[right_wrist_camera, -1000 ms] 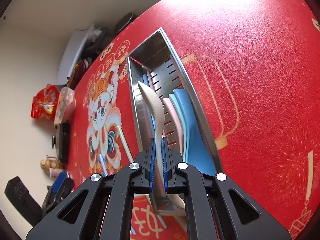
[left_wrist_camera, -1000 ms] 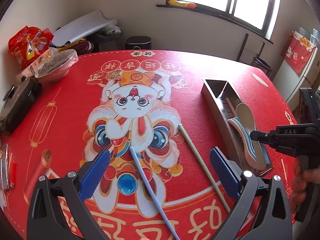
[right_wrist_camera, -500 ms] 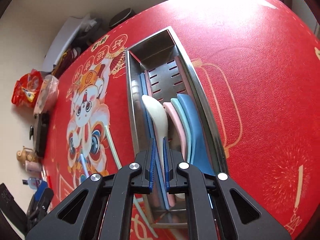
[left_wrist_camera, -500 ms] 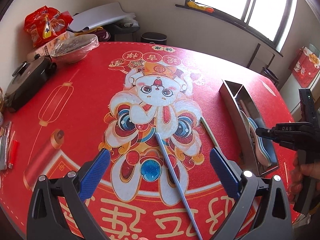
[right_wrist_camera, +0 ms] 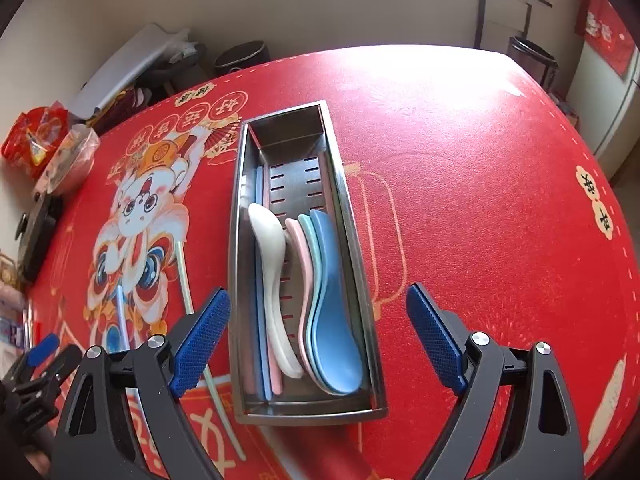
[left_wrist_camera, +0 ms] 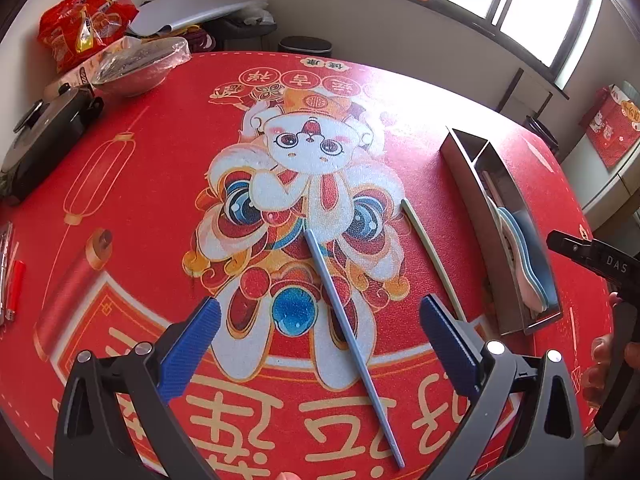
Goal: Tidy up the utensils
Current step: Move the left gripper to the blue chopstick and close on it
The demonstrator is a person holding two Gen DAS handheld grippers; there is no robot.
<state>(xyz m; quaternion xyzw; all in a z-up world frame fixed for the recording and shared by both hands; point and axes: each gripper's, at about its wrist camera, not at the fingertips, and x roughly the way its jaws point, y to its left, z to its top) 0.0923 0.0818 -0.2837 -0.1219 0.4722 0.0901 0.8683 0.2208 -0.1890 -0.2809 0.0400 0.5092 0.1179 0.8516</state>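
released white spoon (right_wrist_camera: pixel 272 280), four spoons

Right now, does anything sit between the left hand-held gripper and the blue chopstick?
Nothing visible does. The left hand-held gripper is open, and the blue chopstick lies on bare mat between its fingers. The green chopstick lies apart, nearer the tray.

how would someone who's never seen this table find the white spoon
On the red tablecloth lies a long steel tray holding spoons. The white spoon lies alone left of the nested pink, green and blue spoons, and it is the only white one.
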